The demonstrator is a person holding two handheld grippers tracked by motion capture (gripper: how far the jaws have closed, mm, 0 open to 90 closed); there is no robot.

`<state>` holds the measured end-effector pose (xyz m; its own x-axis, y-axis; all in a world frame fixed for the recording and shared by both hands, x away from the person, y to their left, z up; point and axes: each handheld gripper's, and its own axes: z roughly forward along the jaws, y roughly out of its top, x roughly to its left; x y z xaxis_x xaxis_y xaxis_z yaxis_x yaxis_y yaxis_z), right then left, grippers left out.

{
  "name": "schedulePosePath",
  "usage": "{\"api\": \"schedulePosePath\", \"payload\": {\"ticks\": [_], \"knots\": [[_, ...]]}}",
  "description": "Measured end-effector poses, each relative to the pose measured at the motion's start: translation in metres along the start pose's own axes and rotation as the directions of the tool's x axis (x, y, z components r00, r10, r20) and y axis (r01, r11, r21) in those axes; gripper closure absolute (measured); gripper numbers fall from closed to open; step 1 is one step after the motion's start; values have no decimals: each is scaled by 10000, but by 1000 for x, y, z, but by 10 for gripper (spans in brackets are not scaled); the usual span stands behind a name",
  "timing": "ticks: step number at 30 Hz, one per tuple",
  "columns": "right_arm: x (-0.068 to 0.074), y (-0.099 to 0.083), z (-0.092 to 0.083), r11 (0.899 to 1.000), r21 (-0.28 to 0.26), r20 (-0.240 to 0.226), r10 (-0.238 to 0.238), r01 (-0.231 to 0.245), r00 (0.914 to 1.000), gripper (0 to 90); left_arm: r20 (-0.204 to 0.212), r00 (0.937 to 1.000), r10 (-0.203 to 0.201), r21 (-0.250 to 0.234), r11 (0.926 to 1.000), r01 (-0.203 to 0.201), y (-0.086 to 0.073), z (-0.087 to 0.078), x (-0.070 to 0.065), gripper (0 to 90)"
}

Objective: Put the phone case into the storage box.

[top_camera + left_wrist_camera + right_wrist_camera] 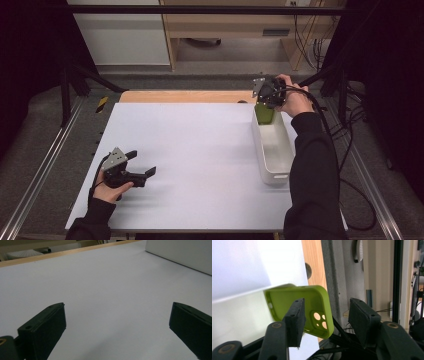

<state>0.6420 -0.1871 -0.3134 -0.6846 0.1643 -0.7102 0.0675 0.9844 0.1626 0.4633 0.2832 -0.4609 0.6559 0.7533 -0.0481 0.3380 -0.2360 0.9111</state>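
Placement looked nearly finished: we had the green phone case [298,305] over the white bin [274,150], right gripper [325,320] jaws parted around its edge, left gripper [117,327] spread empty.

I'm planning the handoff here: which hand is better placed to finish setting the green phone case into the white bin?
Right. The right gripper is over the bin's far end with the phone case between its fingers; the left gripper sits open across the table.

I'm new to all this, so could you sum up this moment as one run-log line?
right gripper: open, green phone case between jaws, over white bin | left gripper: open, empty, low over table
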Motion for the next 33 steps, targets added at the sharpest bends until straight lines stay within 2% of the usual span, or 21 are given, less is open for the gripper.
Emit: {"api": "schedulePosePath", "payload": {"ticks": [2, 3, 4, 5, 7, 8, 9, 12, 13, 14, 18, 19, 20, 21, 23, 26, 27, 28, 29, 30, 33], "knots": [[1, 1, -6, 9992, -233, 11, 327, -327, 9995, 432, 40, 10000, -34, -27, 10000, 35, 0, 0, 0, 6], [1, 1, -13, 9951, -568, 34, 807, -804, 9967, 401, 50, 10000, -33, -70, 10000, 33, 0, -1, 0, 6], [2, 1, -15, 9913, -740, -18, 1086, -1084, 9941, 386, 47, 10000, -36, -92, 10000, 37, 0, -1, -1, 6], [2, 1, -15, 9913, -740, -18, 1086, -1084, 9941, 386, 47, 10000, -36, -92, 10000, 37, 0, -1, -1, 6], [3, 0, -22, 9770, -1133, -110, 1806, -1807, 9835, 373, 64, 10000, -25, -138, 9999, 26, 1, -1, -1, 6], [4, 0, -28, 9655, -1459, -196, 2152, -2158, 9764, 349, 77, 10000, -16, -146, 9999, 17, 1, -1, -1, 5], [4, 0, -28, 9655, -1459, -196, 2152, -2158, 9764, 349, 77, 10000, -16, -146, 9999, 17, 1, -1, -1, 6], [10, -2, -37, 9386, -1878, -336, 2883, -2894, 9569, 311, 118, 9999, 17, -154, 9999, -16, 1, -1, -2, 6], [12, -3, -40, 9227, -1953, -474, 3297, -3324, 9429, 281, 129, 9999, 32, -165, 9999, -30, 1, -1, -2, 6], [14, -5, -43, 8958, -2068, -670, 3882, -3934, 9192, 244, 147, 9999, 40, -172, 9998, -37, 1, -1, -3, 5], [22, -8, -52, 8548, -2480, -829, 4500, -4558, 8892, 201, 160, 9999, 52, -196, 9998, -49, 2, -2, -3, 5], [22, -8, -52, 8548, -2480, -829, 4500, -4558, 8892, 201, 160, 9999, 52, -196, 9998, -49, 2, -2, -3, 5], [28, -8, -57, 8293, -2730, -954, 4810, -4876, 8715, 149, 169, 9998, 41, -206, 9998, -38, 2, -2, -3, 5], [30, -8, -58, 8172, -2836, -1013, 4948, -5018, 8631, 126, 169, 9998, 41, -206, 9998, -38, 2, -2, -3, 5], [36, -9, -62, 7794, -3063, -1266, 5357, -5466, 8349, 78, 212, 9998, 32, -230, 9997, -27, 1, -1, -3, 3], [44, -9, -69, 7253, -3386, -1699, 5794, -5994, 7971, 52, 251, 9997, 68, -269, 9996, -62, 2, -2, -3, 2], [44, -9, -69, 7253, -3386, -1699, 5794, -5994, 7971, 52, 237, 9997, 52, -278, 9996, -45, 2, -2, -4, 2], [48, -10, -72, 7109, -3516, -1862, 5845, -6091, 7897, 43, 225, 9997, 49, -288, 9996, -43, 2, -2, -4, 2], [56, -12, -78, 6737, -3804, -2171, 6009, -6336, 7693, 35, 236, 9997, 40, -298, 9996, -33, 2, -2, -4, 2], [59, -12, -80, 6630, -3857, -2267, 6060, -6416, 7625, 29, 246, 9997, 39, -300, 9995, -32, 2, -2, -4, 2], [70, -15, -88, 6229, -4158, -2500, 6223, -6627, 7418, 21, 299, 9995, 61, -322, 9995, -51, 2, -2, -5, 2]]}}
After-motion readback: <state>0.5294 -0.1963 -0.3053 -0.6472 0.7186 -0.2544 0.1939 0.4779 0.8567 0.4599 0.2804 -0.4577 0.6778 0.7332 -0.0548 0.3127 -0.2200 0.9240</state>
